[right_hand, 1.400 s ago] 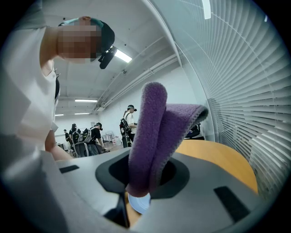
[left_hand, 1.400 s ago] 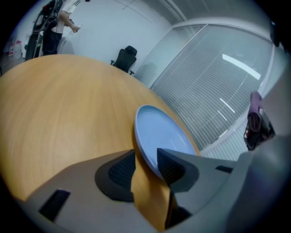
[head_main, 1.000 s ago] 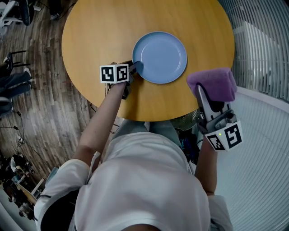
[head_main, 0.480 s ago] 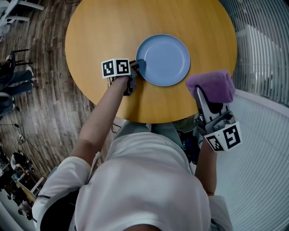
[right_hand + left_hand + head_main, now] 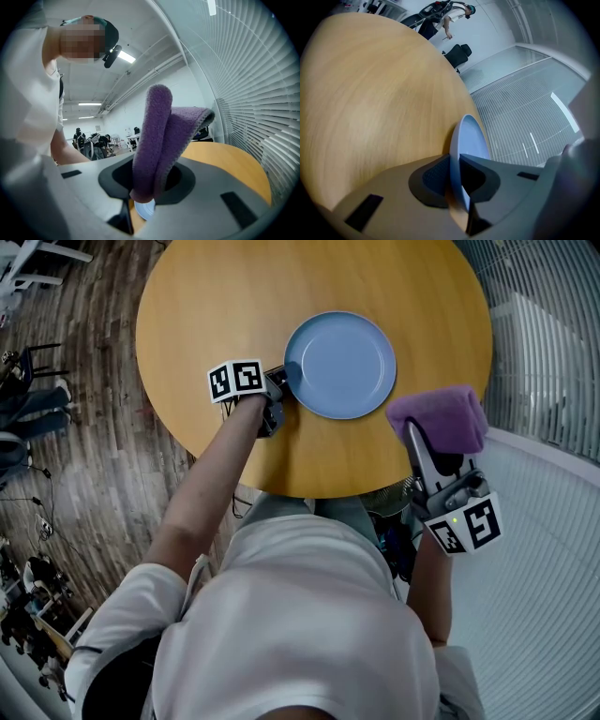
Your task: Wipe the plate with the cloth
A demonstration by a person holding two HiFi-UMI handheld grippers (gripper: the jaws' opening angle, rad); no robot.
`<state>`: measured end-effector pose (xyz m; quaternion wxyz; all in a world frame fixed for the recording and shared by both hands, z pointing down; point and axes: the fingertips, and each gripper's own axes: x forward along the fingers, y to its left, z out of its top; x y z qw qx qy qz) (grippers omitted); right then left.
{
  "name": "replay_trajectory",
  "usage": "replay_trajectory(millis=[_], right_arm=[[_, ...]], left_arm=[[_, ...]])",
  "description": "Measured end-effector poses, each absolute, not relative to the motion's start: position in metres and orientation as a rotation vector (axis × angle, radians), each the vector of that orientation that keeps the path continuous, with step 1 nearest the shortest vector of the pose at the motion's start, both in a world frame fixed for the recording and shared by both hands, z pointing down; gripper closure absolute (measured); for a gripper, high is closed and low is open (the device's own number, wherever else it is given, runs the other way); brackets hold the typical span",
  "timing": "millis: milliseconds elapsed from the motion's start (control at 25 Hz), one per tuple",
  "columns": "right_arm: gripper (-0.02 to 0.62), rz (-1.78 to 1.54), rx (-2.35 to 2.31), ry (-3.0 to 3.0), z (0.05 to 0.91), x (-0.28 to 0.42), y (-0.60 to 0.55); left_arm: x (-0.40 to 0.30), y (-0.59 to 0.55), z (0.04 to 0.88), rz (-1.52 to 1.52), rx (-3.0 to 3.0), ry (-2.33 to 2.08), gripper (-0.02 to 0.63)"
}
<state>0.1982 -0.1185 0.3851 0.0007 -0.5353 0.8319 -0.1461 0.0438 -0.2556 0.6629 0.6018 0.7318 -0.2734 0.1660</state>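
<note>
Your left gripper (image 5: 279,387) has rolled a little and its jaws have just been closing; now they pinch the near-left rim of the round light-blue plate (image 5: 342,362). Keep this grip firm, so the plate stays still on the round wooden table (image 5: 216,306) when the folded purple cloth (image 5: 441,416), clamped in your right gripper (image 5: 419,434), presses it. It lies flat, face up, with no long axis.

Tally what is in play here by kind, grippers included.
plate: 1, blue
cloth: 1, purple
table: 1, round
grippers: 2; the left gripper has just been closing its jaws on the plate's rim, the right gripper clamps the cloth
Total: 5
</note>
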Motion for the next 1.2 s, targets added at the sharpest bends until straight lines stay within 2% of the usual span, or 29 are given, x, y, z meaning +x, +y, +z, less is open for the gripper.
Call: replay_trajectory(millis=[720,1200], right_arm=[[0.508,-0.444,-1.633,2.650,0.379,0.199,-0.119],[0.508,-0.636,-1.412,2.867,0.396,0.151,-0.105]], left_arm=[[0.028,-0.246,0.622,0.252,1.891,-0.700,0.571],[0.012,-0.195,0.582,0.365,2.042,-0.644,0.570]])
